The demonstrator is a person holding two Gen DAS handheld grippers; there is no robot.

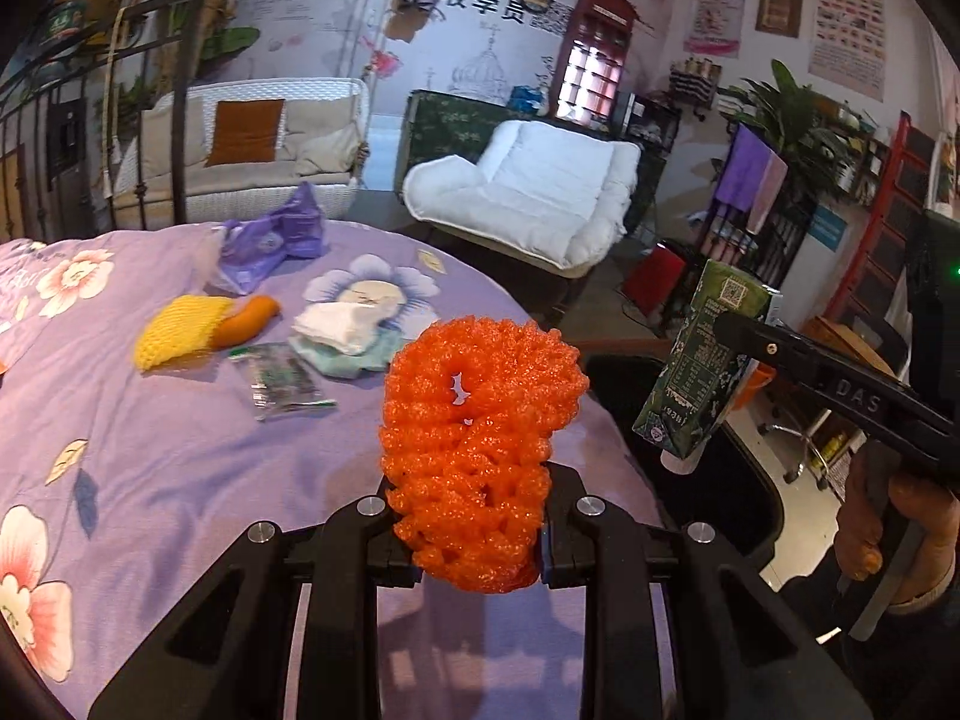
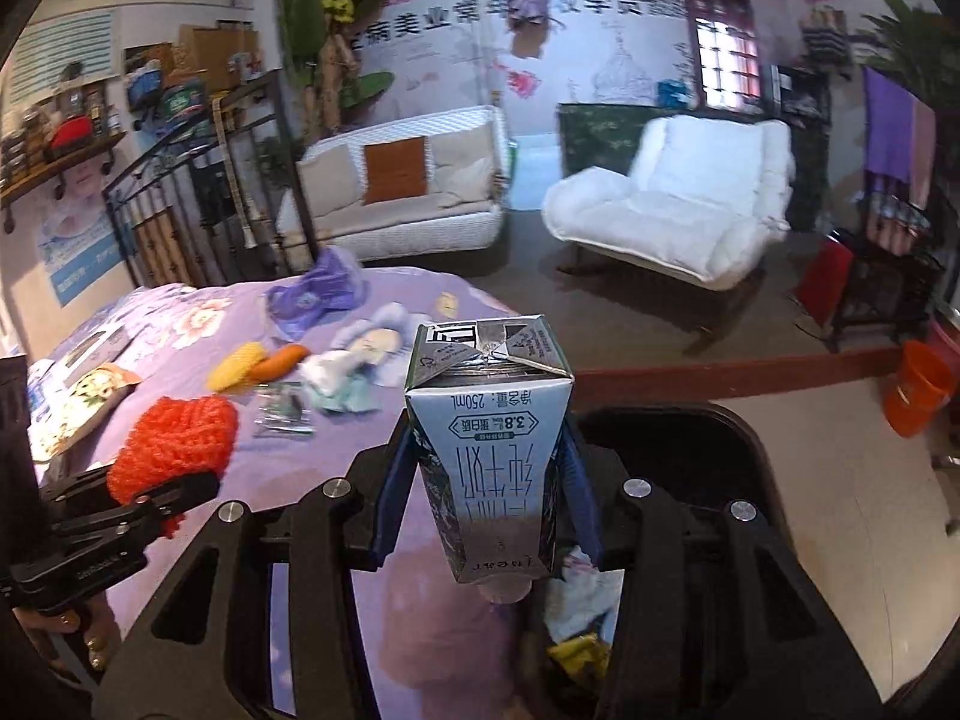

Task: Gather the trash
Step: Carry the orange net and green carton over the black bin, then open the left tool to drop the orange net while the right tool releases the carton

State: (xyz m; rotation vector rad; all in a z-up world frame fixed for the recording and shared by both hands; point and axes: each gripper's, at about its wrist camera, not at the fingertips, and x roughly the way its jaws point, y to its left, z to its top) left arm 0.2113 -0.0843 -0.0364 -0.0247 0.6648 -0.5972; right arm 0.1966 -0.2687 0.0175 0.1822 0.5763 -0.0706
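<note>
My left gripper is shut on an orange foam fruit net, held above the right edge of the purple flowered bed. My right gripper is shut on an upside-down milk carton, held over the black trash bin; the carton also shows in the left wrist view. On the bed lie a yellow foam net, an orange piece, white tissues, a clear wrapper and a purple plastic bag.
The bin stands beside the bed's right edge and holds some trash. A white armchair, a white sofa, an orange bucket and a black metal bed rail stand around.
</note>
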